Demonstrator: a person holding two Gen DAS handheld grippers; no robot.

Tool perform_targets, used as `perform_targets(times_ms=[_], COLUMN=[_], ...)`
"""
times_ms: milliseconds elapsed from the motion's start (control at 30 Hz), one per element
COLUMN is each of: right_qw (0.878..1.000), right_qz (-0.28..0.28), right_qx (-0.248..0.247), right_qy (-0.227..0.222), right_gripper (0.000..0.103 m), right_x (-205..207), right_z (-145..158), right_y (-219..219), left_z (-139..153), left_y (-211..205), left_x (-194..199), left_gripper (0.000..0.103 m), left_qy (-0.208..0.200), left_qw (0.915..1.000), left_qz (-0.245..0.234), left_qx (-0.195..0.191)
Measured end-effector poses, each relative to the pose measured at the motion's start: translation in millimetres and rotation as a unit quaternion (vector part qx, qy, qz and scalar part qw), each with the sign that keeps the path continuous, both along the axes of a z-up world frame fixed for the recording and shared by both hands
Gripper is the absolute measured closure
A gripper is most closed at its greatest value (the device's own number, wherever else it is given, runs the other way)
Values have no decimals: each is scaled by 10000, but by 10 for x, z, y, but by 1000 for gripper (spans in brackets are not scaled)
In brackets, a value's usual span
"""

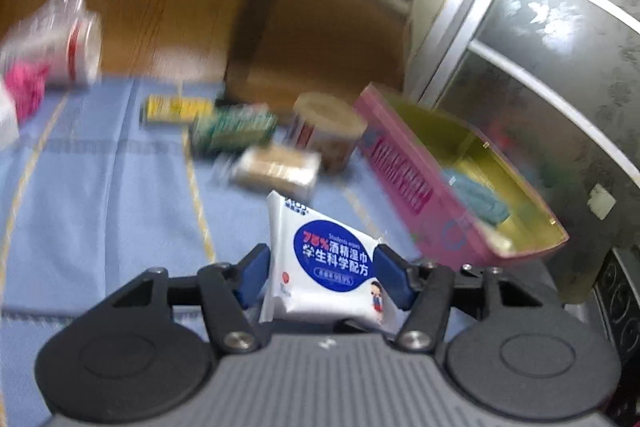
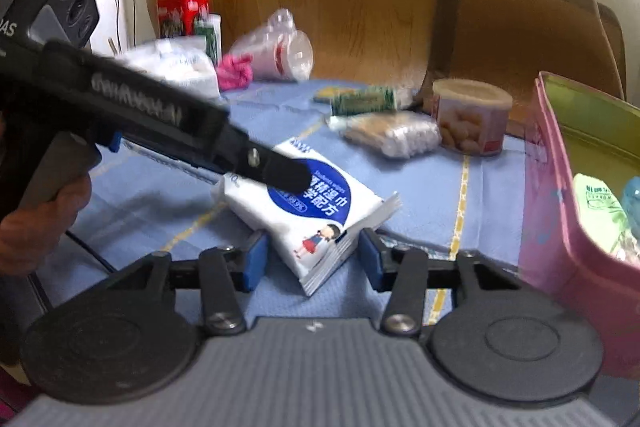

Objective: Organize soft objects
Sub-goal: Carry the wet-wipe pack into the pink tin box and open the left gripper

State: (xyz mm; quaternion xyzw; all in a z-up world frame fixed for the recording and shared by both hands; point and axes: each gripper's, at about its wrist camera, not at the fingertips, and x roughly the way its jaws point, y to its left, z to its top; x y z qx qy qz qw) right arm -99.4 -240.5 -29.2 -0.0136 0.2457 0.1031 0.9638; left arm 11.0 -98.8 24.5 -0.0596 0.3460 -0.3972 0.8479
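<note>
White wipes pack [image 1: 326,259] clamped in left gripper [image 1: 322,277], right gripper [image 2: 312,259] loosely astride it; pink box [image 1: 404,179] beyond-right holds few items, several remain ahead.

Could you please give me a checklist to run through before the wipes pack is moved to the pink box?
1. Left tool grips the wipes pack: ok, its pads press both sides.
2. Right tool grips it: cannot tell; a corner lies between the tool's fingers, contact unclear.
3. Pink box open: ok.
4. Free space in the box: ok, bare floor beside the blue item.
5. Can clear of the way: ok, it stands farther back.
</note>
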Motion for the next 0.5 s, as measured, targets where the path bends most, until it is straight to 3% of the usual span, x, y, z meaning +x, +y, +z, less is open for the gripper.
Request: perform_targets(times_ms=[100, 233, 367, 500], right_qw=[9987, 9937, 9859, 9774], right_qz=[-141, -589, -1234, -1848], right_qx=[-75, -67, -76, -4], right_qy=[-477, -946, -1131, -1031], right_gripper=[51, 51, 51, 51], right_x=[-83, -231, -408, -493], right_z=[191, 426, 511, 466], right_y=[-43, -284, -659, -1028], left_z=[285, 555, 602, 491], left_y=[-147, -567, -1143, -1658], left_x=[-81, -121, -170, -224], left_gripper=[46, 46, 46, 44], left_qy=[-444, -738, -908, -989], left_qw=[9989, 9951, 9889, 9837], left_qz=[-149, -630, -1172, -1490], left_qx=[-35, -194, -92, 169])
